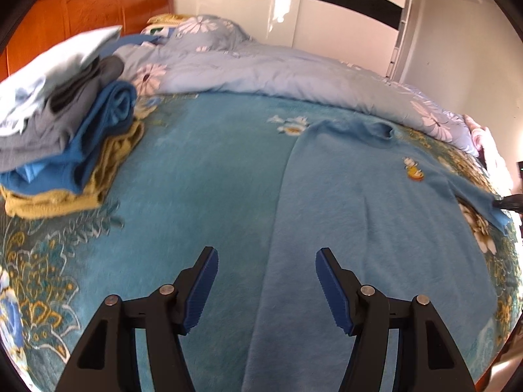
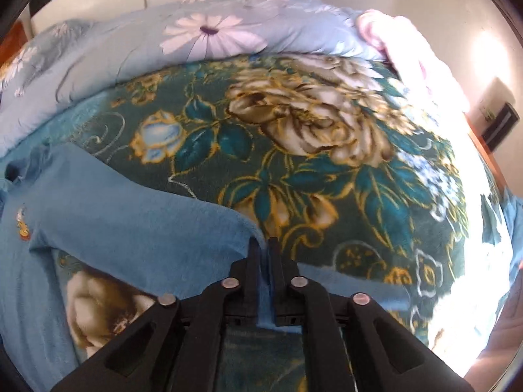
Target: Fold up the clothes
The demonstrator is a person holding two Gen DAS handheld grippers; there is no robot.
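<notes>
Sweater (image 1: 359,196): blue, spread flat on floral blanket (image 1: 202,176), small embroidered motif (image 1: 412,169) on chest. Neck end lay toward pale quilt (image 1: 261,72), hem end toward left gripper (image 1: 264,290). Relative to sweater: stack of folded clothes (image 1: 65,137) well apart on the side away from the motif, orange headboard (image 1: 81,9) beyond the stack; quilt bunched just past the neckline.

Left gripper: jaws wide apart, nothing between pads (image 1: 202,290), hovering over the sweater's hem edge and bare blanket, not touching cloth.

Right gripper (image 2: 264,245): jaws nearly together, clamped on the sleeve (image 2: 147,228) end; blue fabric seen pinched between fingers (image 2: 253,261). Sleeve stretched out sideways from sweater body, over large cream rose (image 2: 310,121) print side of blanket. In left view, dark gripper tip visible at the sleeve end, far edge of frame.
</notes>
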